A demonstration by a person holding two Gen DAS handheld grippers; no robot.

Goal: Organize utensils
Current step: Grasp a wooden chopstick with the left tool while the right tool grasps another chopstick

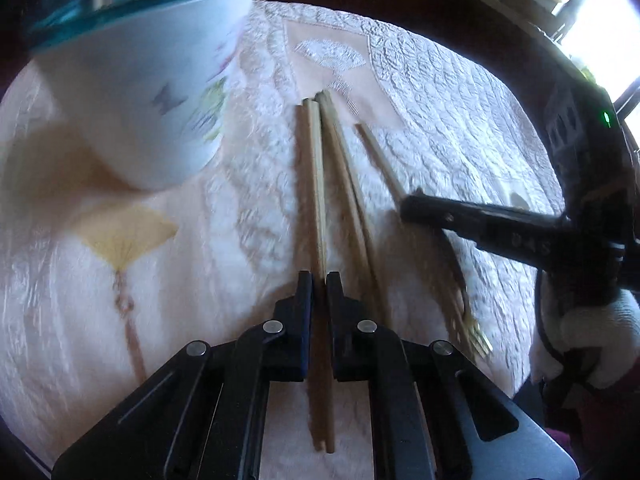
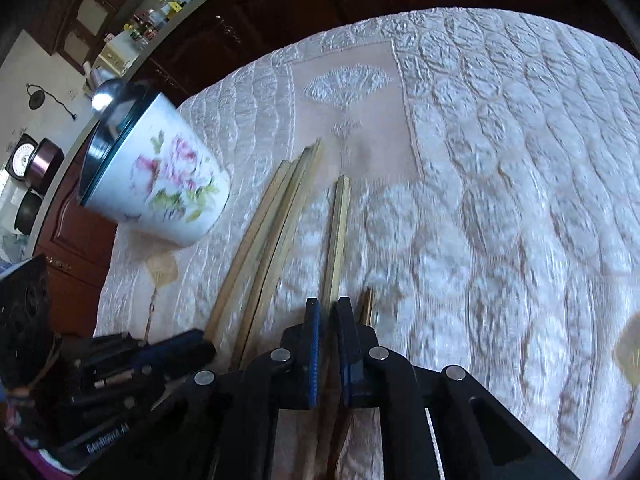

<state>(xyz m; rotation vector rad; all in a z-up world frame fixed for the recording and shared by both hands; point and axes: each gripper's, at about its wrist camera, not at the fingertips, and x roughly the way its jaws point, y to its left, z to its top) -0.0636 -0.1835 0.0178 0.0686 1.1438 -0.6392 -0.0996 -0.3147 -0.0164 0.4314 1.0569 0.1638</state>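
Observation:
Several wooden chopsticks (image 1: 340,168) lie side by side on a quilted white tablecloth (image 1: 460,120). My left gripper (image 1: 319,280) is shut on one chopstick (image 1: 316,168) at the left of the group. My right gripper (image 2: 328,306) is shut on a separate chopstick (image 2: 338,232) lying to the right of the bunch (image 2: 272,232); it also shows in the left wrist view (image 1: 404,210). A white floral cup (image 2: 160,176) with a dark rim stands left of the chopsticks, and appears in the left wrist view (image 1: 132,92). A gold fork (image 1: 474,336) lies by the right gripper.
A gold handle (image 2: 366,306) lies just right of my right fingers. The left gripper body (image 2: 120,380) sits at the lower left of the right wrist view. Dark wooden cabinets (image 2: 260,12) stand behind the table. A gloved hand (image 1: 592,340) holds the right gripper.

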